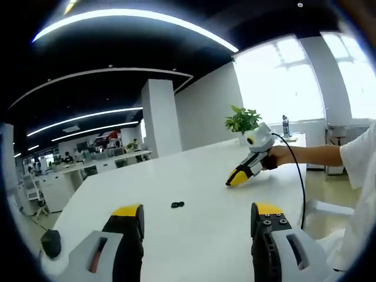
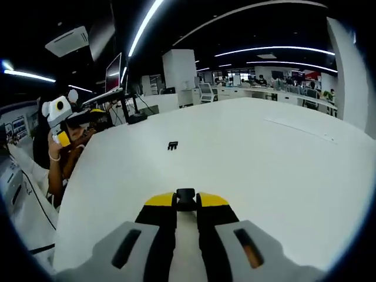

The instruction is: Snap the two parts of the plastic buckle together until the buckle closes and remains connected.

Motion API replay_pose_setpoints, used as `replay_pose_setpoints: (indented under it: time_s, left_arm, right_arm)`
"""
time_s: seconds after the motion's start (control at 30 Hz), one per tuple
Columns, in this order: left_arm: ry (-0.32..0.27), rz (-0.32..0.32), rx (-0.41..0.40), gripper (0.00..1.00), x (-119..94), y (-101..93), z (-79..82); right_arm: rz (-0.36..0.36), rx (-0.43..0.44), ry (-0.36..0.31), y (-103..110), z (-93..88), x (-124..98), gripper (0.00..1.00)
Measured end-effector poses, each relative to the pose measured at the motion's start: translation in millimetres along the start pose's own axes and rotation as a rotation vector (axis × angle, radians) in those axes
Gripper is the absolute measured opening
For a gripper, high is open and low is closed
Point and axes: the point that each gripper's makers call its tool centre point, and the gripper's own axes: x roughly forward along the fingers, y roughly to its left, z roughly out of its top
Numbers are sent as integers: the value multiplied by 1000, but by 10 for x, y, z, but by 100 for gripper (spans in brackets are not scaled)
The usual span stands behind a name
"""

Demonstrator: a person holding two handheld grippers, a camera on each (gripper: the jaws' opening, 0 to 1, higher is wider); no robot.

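A small black buckle part (image 1: pixel 177 205) lies on the white table (image 1: pixel 194 176), just beyond and between my left gripper's (image 1: pixel 197 211) wide-open yellow-tipped jaws, which hold nothing. The right gripper view shows the same loose part (image 2: pixel 172 145) farther out on the table (image 2: pixel 264 164). My right gripper (image 2: pixel 185 202) is shut on the other black buckle part (image 2: pixel 185 198), which pokes out between its yellow tips. In the left gripper view the right gripper (image 1: pixel 234 180) comes in from the right in a hand, tips down at the tabletop. The left gripper (image 2: pixel 88 116) hangs above the table's left edge.
A potted plant (image 1: pixel 242 120) and a bottle (image 1: pixel 285 125) stand at the table's far end by the windows. A dark rounded object (image 1: pixel 51 242) sits near the table's left edge. Monitors (image 2: pixel 114 73) and cables stand at the table's far left corner. Office desks lie beyond.
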Motion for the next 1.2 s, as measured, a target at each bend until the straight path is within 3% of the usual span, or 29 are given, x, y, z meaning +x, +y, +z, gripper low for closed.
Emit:
replay_pose_setpoints:
  time_s: [0.07, 0.23, 0.43, 0.53, 0.77, 0.93, 1.2]
  left_arm:
    - [10, -44, 11, 76, 92, 8, 6]
    - [66, -84, 39, 78, 280, 91, -77]
    - [36, -143, 27, 78, 513, 170, -91]
    - [47, -173, 58, 73, 627, 228, -121]
    - [58, -307, -26, 70, 873, 317, -164]
    - [58, -325, -37, 70, 1030, 406, -166]
    - [100, -340, 64, 70, 1143, 518, -284]
  right_arm:
    - [6, 4, 1, 15, -4, 0, 13]
    - [9, -8, 0, 10, 2, -33, 13]
    - [9, -30, 18, -29, -23, -55, 13]
    - [12, -42, 27, -42, -36, -54, 13]
    - [35, -64, 35, 4, -38, -26, 13]
    - [60, -75, 48, 42, -61, -1, 13]
    - [67, -78, 55, 31, -87, -17, 13]
